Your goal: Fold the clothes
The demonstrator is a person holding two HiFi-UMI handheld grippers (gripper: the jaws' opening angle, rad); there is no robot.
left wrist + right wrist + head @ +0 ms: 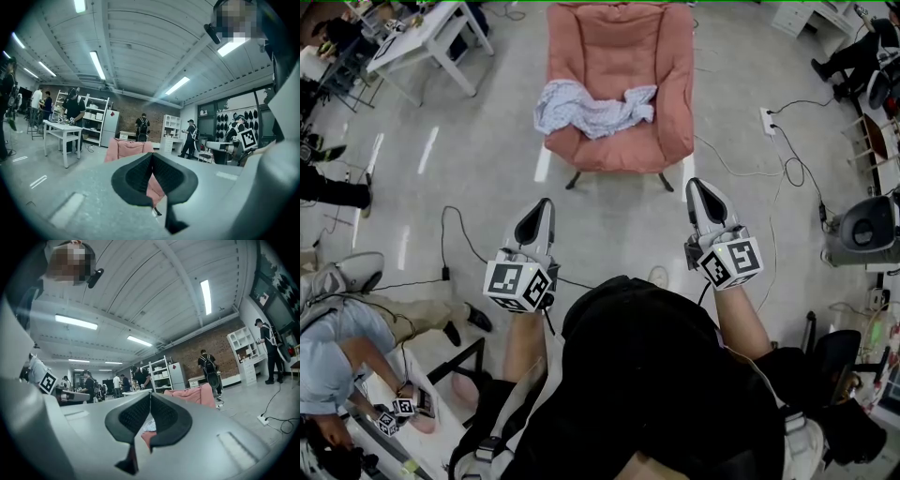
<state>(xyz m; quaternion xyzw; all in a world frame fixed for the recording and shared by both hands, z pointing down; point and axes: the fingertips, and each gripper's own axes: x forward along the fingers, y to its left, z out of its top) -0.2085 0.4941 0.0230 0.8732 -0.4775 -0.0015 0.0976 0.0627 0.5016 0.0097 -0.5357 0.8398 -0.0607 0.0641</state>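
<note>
While both grippers are held level over the grey floor [619,230], each has its jaws pressed together with nothing between them. The left gripper [543,211] and the right gripper [700,192] are well apart and both point toward the far side.

The readable marks are few. The cube on the left gripper [520,284] and the cube on the right gripper [732,262] carry black-and-white square marker patterns. In the left gripper view a white fridge [110,127] at the far wall bears a small red sticker, too small to read.

The garment [591,108], a pale blue-and-white patterned cloth, lies crumpled and unfolded on the seat of the pink armchair [619,47], far from the grippers and between their two lines of aim. Its long axis runs left to right across the seat. The bulkier end sits at the left, near the seat's left edge. The narrower end reaches right and turns up toward the right armrest.

A white table [431,37] stands at the far left. A white power strip [767,120] lies on the floor to the right of the armchair, with cables trailing from it. At the near left a person in a light blue shirt [337,361] bends over.
</note>
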